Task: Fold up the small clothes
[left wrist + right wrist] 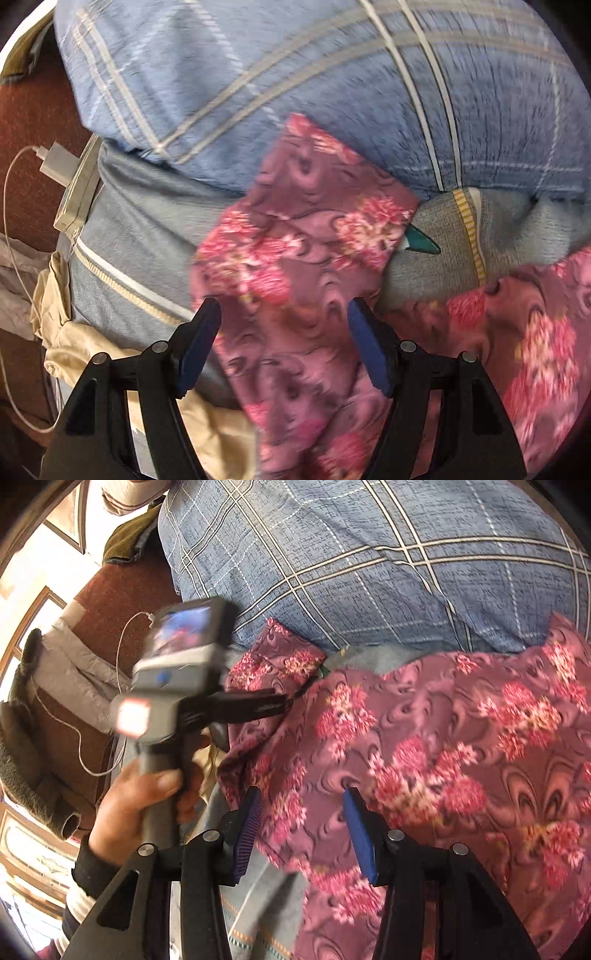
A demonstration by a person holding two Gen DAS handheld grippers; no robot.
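A mauve garment with pink flowers (295, 251) lies spread on the bed, in front of a blue plaid pillow (258, 74). One narrow part of it runs toward the pillow under my left gripper (284, 310), which is open above it with nothing between its fingers. In the right wrist view the wide part of the garment (443, 746) fills the right half. My right gripper (301, 797) is open just above its left edge. The left gripper's body (177, 686), held by a hand, reaches onto the garment's narrow part.
A grey-blue bedsheet (140, 236) with a striped band covers the bed. A cream cloth (85, 343) lies at the left edge. A white charger and cable (55, 162) rest on the brown surface beside the bed. A grey jacket (74, 679) lies at the left.
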